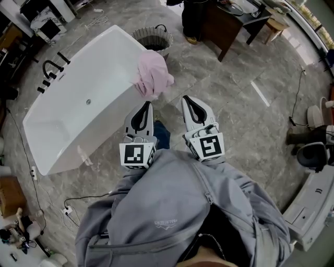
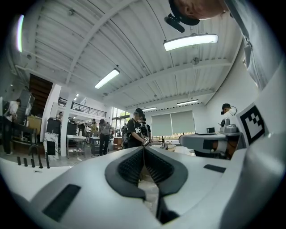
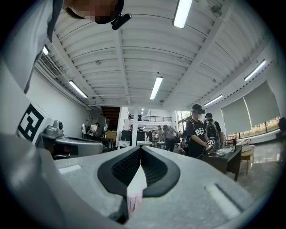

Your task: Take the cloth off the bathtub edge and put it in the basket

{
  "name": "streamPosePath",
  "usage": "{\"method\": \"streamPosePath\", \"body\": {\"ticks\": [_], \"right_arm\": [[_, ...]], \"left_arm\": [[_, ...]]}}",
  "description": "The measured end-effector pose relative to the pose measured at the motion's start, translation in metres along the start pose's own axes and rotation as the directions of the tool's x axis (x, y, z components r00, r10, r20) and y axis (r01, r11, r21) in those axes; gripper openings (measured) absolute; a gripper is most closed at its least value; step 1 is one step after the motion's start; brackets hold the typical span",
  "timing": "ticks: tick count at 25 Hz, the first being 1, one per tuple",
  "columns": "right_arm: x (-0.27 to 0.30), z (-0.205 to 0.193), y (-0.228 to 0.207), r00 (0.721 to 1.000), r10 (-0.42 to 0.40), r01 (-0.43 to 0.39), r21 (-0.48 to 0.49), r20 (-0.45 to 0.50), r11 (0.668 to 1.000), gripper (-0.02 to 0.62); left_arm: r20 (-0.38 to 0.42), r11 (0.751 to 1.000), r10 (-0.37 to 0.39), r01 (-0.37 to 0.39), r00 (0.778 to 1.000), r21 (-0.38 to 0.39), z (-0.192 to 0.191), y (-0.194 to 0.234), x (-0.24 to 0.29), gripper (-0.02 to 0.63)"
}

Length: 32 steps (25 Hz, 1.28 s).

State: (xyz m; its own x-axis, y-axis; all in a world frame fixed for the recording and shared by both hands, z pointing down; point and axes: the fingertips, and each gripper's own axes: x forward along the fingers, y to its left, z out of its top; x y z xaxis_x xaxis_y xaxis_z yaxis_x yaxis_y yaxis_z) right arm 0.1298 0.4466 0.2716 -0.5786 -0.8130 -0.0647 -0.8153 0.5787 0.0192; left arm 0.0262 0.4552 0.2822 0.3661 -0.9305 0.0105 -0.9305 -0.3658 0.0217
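A pink cloth (image 1: 152, 76) hangs bunched over the near right edge of the white bathtub (image 1: 78, 114). Just beyond the tub's far corner stands a grey woven basket (image 1: 153, 40). My left gripper (image 1: 148, 104) and right gripper (image 1: 186, 98) are held side by side in front of me. Their tips point toward the cloth and stop a little short of it. Both are shut with nothing between the jaws. In the left gripper view (image 2: 144, 150) and the right gripper view (image 3: 141, 147) the jaws meet in a closed line and look across the hall.
A black faucet (image 1: 52, 69) stands on the tub's far left rim. A dark desk (image 1: 229, 23) with a person (image 1: 194, 15) beside it is behind the basket. Cables (image 1: 73, 201) lie on the marble floor at left. White fixtures (image 1: 313, 201) sit at right.
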Motion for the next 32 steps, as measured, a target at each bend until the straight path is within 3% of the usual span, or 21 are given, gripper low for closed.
{"method": "streamPosePath", "body": {"ticks": [4, 11, 18, 22, 27, 32], "right_arm": [[0.039, -0.017, -0.028, 0.999, -0.041, 0.042, 0.018, -0.016, 0.999, 0.005], [0.143, -0.026, -0.058, 0.999, -0.037, 0.037, 0.011, -0.037, 0.999, 0.005], [0.247, -0.041, -0.085, 0.996, -0.035, 0.036, 0.013, -0.088, 0.999, 0.005], [0.298, -0.047, -0.101, 0.993, -0.052, 0.053, 0.007, -0.105, 0.999, 0.005], [0.344, -0.057, -0.115, 0.990, -0.064, 0.066, 0.010, -0.123, 0.998, 0.005], [0.367, -0.063, -0.125, 0.988, -0.070, 0.072, 0.009, -0.141, 0.997, 0.005]], "left_arm": [[0.014, 1.000, -0.003, 0.003, 1.000, -0.013, -0.006, 0.030, 0.040, 0.011], [-0.019, 1.000, 0.001, -0.001, 1.000, 0.011, -0.006, 0.099, 0.124, 0.011], [-0.077, 0.999, -0.030, 0.029, 0.997, -0.014, -0.011, 0.164, 0.207, 0.011], [-0.063, 0.999, -0.049, 0.047, 0.997, -0.027, -0.009, 0.197, 0.253, 0.011], [-0.107, 0.997, -0.063, 0.057, 0.992, -0.055, -0.023, 0.229, 0.288, 0.011], [-0.096, 0.996, -0.068, 0.062, 0.993, -0.063, -0.024, 0.247, 0.314, 0.011]]}}
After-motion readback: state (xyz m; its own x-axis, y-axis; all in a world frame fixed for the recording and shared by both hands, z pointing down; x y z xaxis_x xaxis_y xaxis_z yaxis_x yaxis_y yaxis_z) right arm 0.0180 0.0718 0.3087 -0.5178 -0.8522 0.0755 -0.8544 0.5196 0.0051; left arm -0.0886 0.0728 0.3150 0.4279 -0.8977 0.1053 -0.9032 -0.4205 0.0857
